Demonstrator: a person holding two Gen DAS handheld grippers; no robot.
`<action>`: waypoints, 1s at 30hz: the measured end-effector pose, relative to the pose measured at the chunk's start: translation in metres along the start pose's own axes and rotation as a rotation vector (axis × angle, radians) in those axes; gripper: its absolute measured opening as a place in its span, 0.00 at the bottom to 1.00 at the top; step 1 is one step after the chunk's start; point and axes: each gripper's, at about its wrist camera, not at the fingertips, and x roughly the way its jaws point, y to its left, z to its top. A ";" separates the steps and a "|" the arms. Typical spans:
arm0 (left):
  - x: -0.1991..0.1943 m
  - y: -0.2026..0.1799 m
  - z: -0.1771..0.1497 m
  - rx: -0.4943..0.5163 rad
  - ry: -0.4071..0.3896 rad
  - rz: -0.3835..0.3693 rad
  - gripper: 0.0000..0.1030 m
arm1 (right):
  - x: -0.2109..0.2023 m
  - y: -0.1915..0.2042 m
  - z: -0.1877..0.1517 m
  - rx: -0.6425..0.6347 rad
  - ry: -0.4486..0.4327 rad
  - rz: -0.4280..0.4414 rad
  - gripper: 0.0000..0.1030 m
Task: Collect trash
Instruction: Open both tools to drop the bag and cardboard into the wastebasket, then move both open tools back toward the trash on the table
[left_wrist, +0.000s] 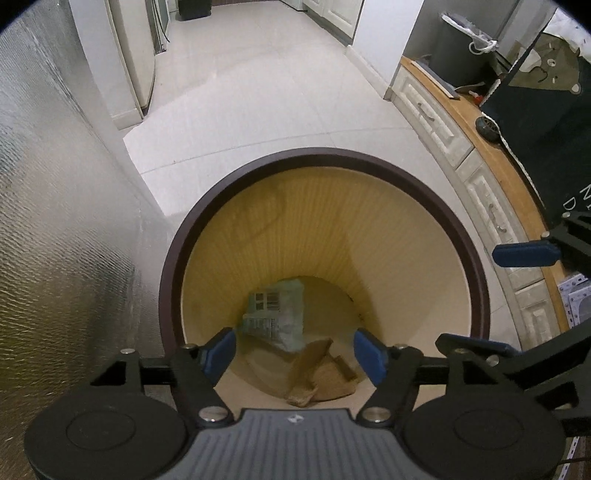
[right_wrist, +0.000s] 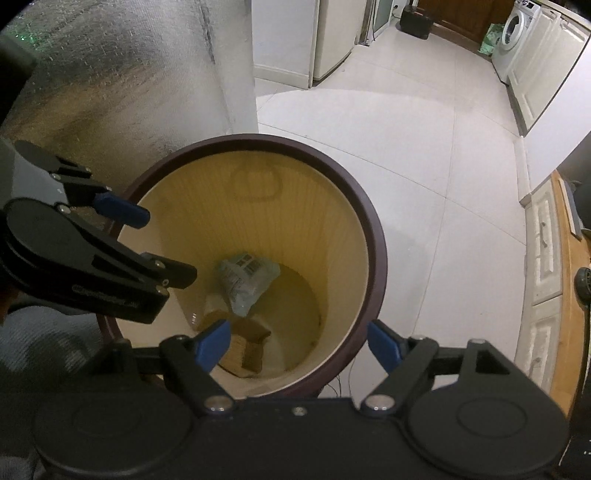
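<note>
**A:** ok so both wrist cams point down into the bin. The left gripper (left_wrist: 294, 354) has its blue pads spread with nothing between them, just hanging over the mouth of the bin (left_wrist: 192, 221). The right gripper (right_wrist: 295, 345) is also wide open and empty, with its right pad outside the dark rim.

**B:** where's the trash?

**A:** At the bottom of the bin. A crumpled pale green wrapper (left_wrist: 275, 314) with printed labels lies toward the far side, and some brown cardboard scraps (left_wrist: 321, 373) sit nearer. Nothing's touching either gripper.

**B:** any difference between the two views?

**A:** Yeah. The right cam catches the left gripper (right_wrist: 162, 243) from the side, poking in over the left rim, and you can see its pads are apart. The left cam only gets one blue pad of the right gripper (left_wrist: 524, 253) at the right edge. The right cam also shows a washing machine (right_wrist: 515, 33) far right, while the left cam shows a dark bin with a white liner bag (left_wrist: 461, 48) far right.

**B:** room?

**A:** Pale tiled floor (left_wrist: 258, 92), a silvery textured wall panel (left_wrist: 55, 203) on the left touching or just beside the bin, and white drawer fronts under a wooden tabletop (left_wrist: 476, 122) on the right.
</note>
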 end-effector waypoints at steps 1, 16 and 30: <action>-0.002 0.001 -0.001 0.000 -0.004 0.002 0.71 | 0.000 0.002 -0.001 0.000 -0.001 -0.001 0.79; -0.051 0.008 -0.024 -0.016 -0.059 0.051 0.77 | -0.022 0.009 -0.009 0.041 -0.050 -0.023 0.82; -0.085 0.015 -0.051 -0.044 -0.082 0.100 0.99 | -0.050 0.012 -0.029 0.095 -0.096 -0.053 1.00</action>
